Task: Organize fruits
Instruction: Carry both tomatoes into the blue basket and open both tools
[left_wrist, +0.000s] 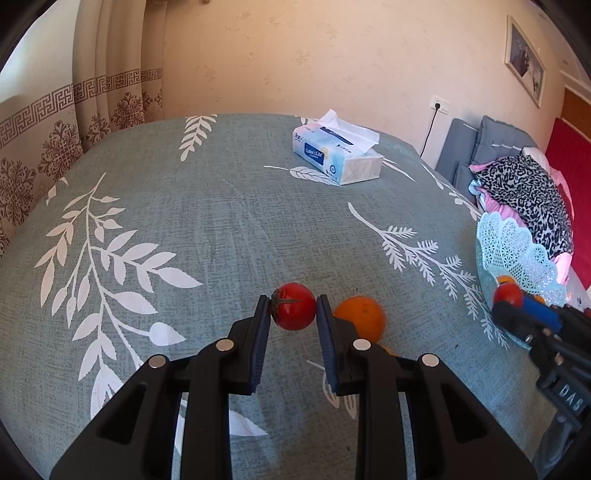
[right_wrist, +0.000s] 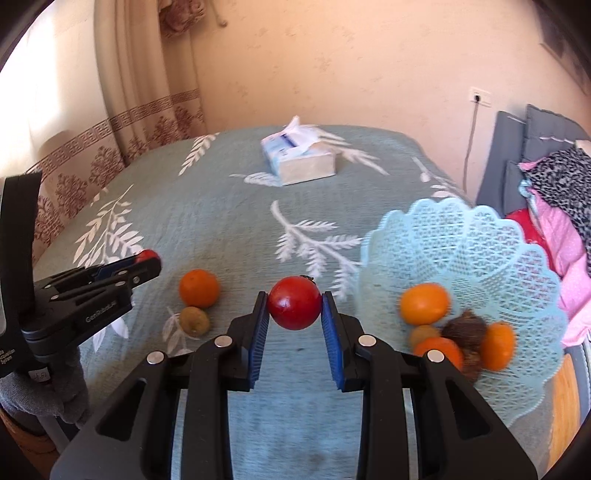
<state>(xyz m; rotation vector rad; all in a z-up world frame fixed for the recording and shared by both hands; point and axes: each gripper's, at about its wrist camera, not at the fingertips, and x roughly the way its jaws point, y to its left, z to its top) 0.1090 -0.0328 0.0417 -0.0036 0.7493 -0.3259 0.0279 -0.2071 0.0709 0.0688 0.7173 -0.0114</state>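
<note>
My left gripper is shut on a red tomato, low over the leaf-print tablecloth; it also shows in the right wrist view. An orange lies just right of it, with a small brownish fruit beside it. My right gripper is shut on a second red tomato, held left of the pale blue lattice basket. The basket holds several oranges and a dark brown fruit.
A tissue box stands at the far side of the table. Curtains hang at the left. A grey chair with heaped clothes stands beyond the table's right edge, close behind the basket.
</note>
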